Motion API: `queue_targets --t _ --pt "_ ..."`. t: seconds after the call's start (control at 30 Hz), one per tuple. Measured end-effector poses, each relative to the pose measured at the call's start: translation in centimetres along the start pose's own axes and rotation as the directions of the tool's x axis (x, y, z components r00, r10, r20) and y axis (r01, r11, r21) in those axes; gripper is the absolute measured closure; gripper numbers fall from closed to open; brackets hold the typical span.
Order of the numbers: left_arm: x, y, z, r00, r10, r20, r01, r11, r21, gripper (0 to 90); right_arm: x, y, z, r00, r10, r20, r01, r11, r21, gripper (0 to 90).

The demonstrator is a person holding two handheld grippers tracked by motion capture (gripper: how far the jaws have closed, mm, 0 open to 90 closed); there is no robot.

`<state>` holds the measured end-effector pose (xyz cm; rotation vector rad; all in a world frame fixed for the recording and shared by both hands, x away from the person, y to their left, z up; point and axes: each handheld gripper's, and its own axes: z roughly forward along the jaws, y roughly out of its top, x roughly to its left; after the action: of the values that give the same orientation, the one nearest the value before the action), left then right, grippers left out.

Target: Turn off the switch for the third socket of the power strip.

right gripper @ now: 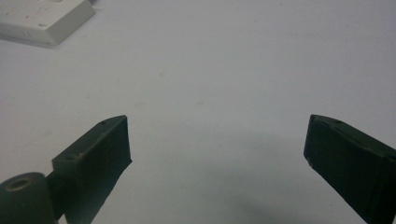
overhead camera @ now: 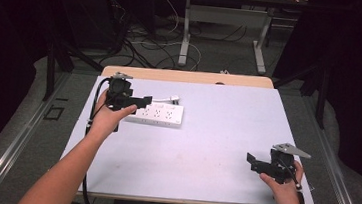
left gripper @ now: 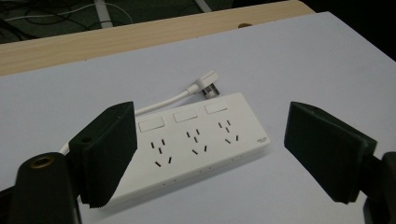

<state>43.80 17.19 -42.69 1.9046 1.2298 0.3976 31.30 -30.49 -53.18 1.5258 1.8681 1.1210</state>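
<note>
- The right gripper is sitting nearest the person, at about four o'clock on the white table, carried in the right hand with its grey three-cornered plate showing on top.
- In the right gripper view its jaws are standing spread wide, with bare tabletop between them and nothing being pinched; a corner of the power strip is showing off at eleven o'clock, well apart from them.
- The left hand is holding the left gripper farther out, at about ten o'clock on the table, with its black cable trailing down the hand's outer side.
- In the left gripper view its jaws are also standing wide apart, not pressing on anything, and the power strip is lying flat on the table just beyond them, partly behind the left jaw.
- The power strip is resting at roughly eleven o'clock on the table, just beside the left gripper's tips, with three socket groups and three switches facing up.
- Its white cord is running along the far edge, and the plug is lying at the strip's twelve o'clock side, unplugged.
- Farthest off, a strip of wooden desk edge is showing past the white surface.
</note>
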Motion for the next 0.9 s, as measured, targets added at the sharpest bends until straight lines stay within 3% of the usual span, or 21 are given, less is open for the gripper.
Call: queue_targets --t 0.5,0.9 --pt "-0.1 1.1 2.1 1.0 -0.004 -0.006 0.004 0.9997 0.024 18.5 -0.2 0.0 0.1 0.9994 -0.034 -0.008 0.034 0.999 0.01 7.5" --pt "-0.7 2.3 4.0 0.9999 0.003 -0.014 -0.002 0.999 0.045 20.9 -0.2 0.0 0.2 0.9997 -0.025 -0.006 0.025 0.999 0.021 7.7"
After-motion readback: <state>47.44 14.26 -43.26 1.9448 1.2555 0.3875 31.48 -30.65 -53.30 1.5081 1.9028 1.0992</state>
